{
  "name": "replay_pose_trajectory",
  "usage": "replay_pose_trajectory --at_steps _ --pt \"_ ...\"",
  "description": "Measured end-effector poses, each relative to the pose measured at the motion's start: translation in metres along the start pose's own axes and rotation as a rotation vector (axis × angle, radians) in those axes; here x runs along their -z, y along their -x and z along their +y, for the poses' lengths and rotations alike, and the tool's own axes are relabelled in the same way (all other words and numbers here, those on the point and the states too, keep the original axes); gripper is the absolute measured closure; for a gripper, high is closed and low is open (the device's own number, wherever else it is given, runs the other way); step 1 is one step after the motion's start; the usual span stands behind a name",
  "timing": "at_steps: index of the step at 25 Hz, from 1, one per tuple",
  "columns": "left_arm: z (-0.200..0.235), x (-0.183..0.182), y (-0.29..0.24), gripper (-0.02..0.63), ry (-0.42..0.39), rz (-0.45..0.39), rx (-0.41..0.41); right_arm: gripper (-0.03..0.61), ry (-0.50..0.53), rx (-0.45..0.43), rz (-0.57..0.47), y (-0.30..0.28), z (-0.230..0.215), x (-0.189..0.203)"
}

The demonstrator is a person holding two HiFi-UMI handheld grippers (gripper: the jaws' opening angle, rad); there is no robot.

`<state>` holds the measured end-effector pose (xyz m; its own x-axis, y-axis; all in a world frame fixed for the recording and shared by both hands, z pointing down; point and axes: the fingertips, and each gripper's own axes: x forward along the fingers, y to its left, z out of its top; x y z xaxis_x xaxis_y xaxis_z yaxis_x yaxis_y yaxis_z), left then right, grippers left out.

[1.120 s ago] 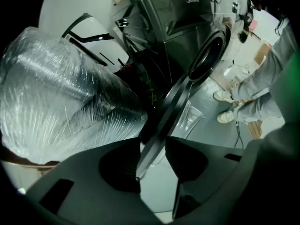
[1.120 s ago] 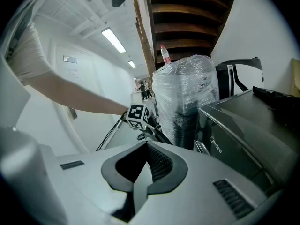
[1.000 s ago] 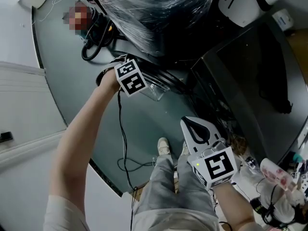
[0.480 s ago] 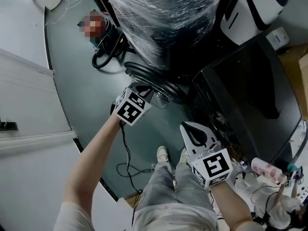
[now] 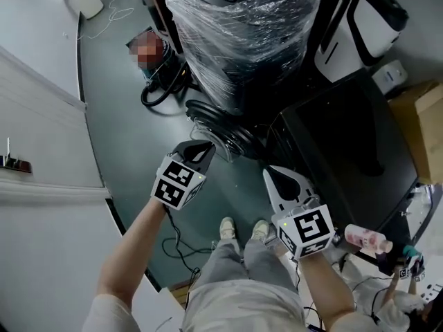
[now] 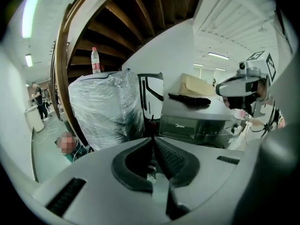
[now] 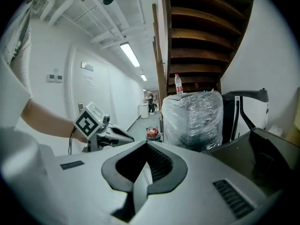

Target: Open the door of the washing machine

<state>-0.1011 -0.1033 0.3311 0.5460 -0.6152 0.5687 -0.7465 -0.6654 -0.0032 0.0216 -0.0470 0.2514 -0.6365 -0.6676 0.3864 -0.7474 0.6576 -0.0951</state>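
Head view: the left claw [image 5: 203,151] and right claw [image 5: 268,171] were seen closed, empty; what was judged the washer's [image 5: 242,40] round door [image 5: 220,124] lay just ahead of the left claw. Left gripper view: its jaws had just been closing on nothing; a bottle [image 6: 95,60] was shown, the door was not. Right gripper view: jaws were pressed together. Jaws should be reopened before the door's edge is gripped.

Brand name "Midea" on the front panel of the grey appliance [image 6: 197,125], small and faint. Bottle [image 6: 95,60] has a red label, print too small to read. Marker cubes [image 5: 179,183] show only black-and-white square patterns.
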Motion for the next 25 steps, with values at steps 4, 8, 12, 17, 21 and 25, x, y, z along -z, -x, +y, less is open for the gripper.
replay_pose_trajectory --at_steps 4,8,12,17,21,25 --pt "-0.017 -0.026 0.037 0.581 0.051 -0.092 -0.028 0.552 0.048 -0.001 -0.031 0.022 0.002 -0.030" --pt "-0.027 -0.052 0.073 0.581 0.084 -0.171 -0.066 0.552 0.068 -0.007 -0.073 0.041 0.008 -0.054" --pt "-0.033 -0.078 0.109 0.581 0.075 -0.227 -0.124 0.552 0.076 -0.038 -0.126 0.059 0.018 -0.082" --pt "-0.049 -0.105 0.152 0.581 0.037 -0.294 -0.173 0.552 0.086 -0.083 -0.195 0.086 0.032 -0.115" --pt "-0.063 -0.112 0.181 0.581 0.043 -0.345 -0.189 0.552 0.118 -0.102 -0.245 0.107 0.044 -0.138" --pt "-0.073 -0.120 0.215 0.581 -0.035 -0.389 -0.273 0.552 0.185 -0.118 -0.289 0.126 0.062 -0.155"
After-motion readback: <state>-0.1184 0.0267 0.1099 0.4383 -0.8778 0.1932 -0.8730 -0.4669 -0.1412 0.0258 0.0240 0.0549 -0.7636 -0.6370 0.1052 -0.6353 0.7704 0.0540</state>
